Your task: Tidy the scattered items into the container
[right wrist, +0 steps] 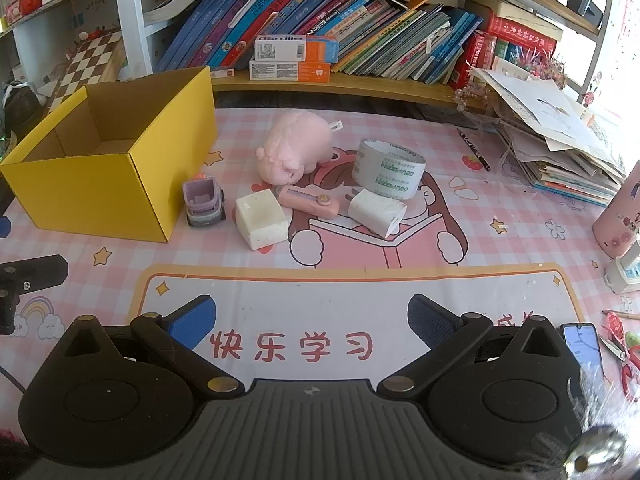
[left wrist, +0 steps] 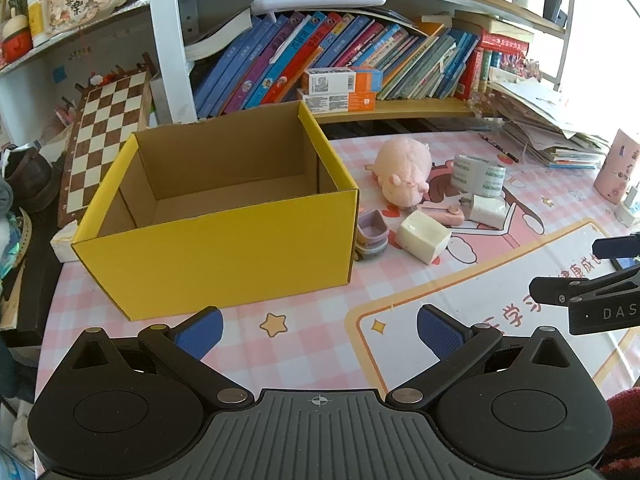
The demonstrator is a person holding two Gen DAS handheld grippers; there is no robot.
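An empty yellow cardboard box point(left wrist: 216, 256) point(right wrist: 100, 196) stands open on the pink mat. Right of it lie a purple toy truck point(right wrist: 203, 203) point(left wrist: 372, 236), a cream block point(right wrist: 261, 219) point(left wrist: 423, 236), a pink utility knife point(right wrist: 309, 199) point(left wrist: 442, 214), a white tissue pack point(right wrist: 376, 211) point(left wrist: 489, 209), a tape roll point(right wrist: 387, 169) point(left wrist: 478, 174) and a pink plush pig point(right wrist: 295, 148) point(left wrist: 404, 170). My left gripper point(left wrist: 318, 332) is open and empty in front of the box. My right gripper point(right wrist: 311, 322) is open and empty, well short of the items.
A bookshelf with leaning books point(right wrist: 320, 20) runs along the back. A chessboard point(left wrist: 106, 140) leans left of the box. A paper stack point(right wrist: 560, 148) and a pink cup point(right wrist: 620, 216) sit at the right, a phone point(right wrist: 582, 346) and scissors near the right front edge.
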